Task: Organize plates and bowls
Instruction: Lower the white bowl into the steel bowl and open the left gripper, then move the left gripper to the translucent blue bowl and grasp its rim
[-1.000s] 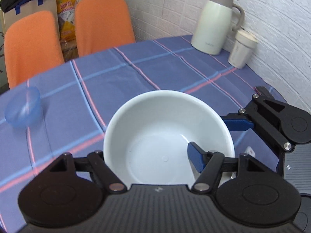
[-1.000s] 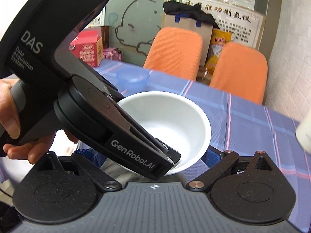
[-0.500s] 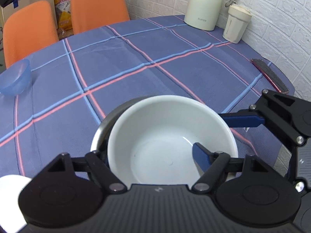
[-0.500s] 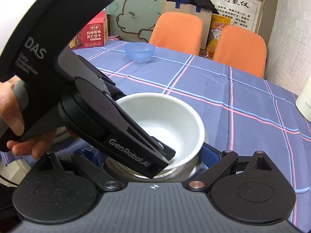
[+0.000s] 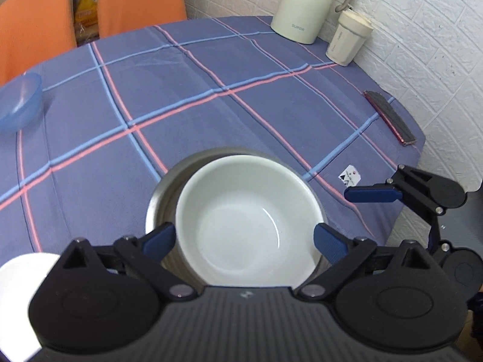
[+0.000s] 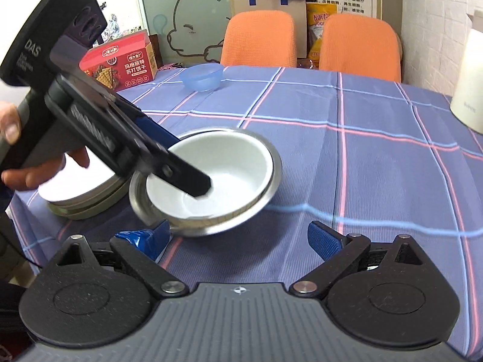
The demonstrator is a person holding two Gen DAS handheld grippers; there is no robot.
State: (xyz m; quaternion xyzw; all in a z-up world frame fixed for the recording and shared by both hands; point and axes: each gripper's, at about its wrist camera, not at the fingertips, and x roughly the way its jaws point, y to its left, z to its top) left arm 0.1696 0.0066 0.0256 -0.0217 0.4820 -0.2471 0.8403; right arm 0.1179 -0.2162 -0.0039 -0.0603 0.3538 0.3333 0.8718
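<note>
White bowl (image 5: pixel 250 211) nested in steel bowl (image 6: pixel 265 187), near table (image 5: pixel 211 105) edge | left tongs (image 5: pixel 244 241) spread around it | right tongs (image 6: pixel 238 238) spread, empty | I'd lift straight up, clear the rim, then fetch blue bowl (image 6: pixel 201 77).

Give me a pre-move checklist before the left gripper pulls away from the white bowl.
1. White bowl nested inside the steel bowl: ok.
2. Left gripper open, pads either side of the white bowl: ok.
3. Left fingers clear of the bowl rim: cannot tell; in the right wrist view one finger reaches into the bowl.
4. Steel bowl sitting flat on the tablecloth: cannot tell; its image is blurred in the right wrist view.
5. Right gripper open, holding nothing: ok.
6. Blue bowl not yet stacked: not ok.
</note>
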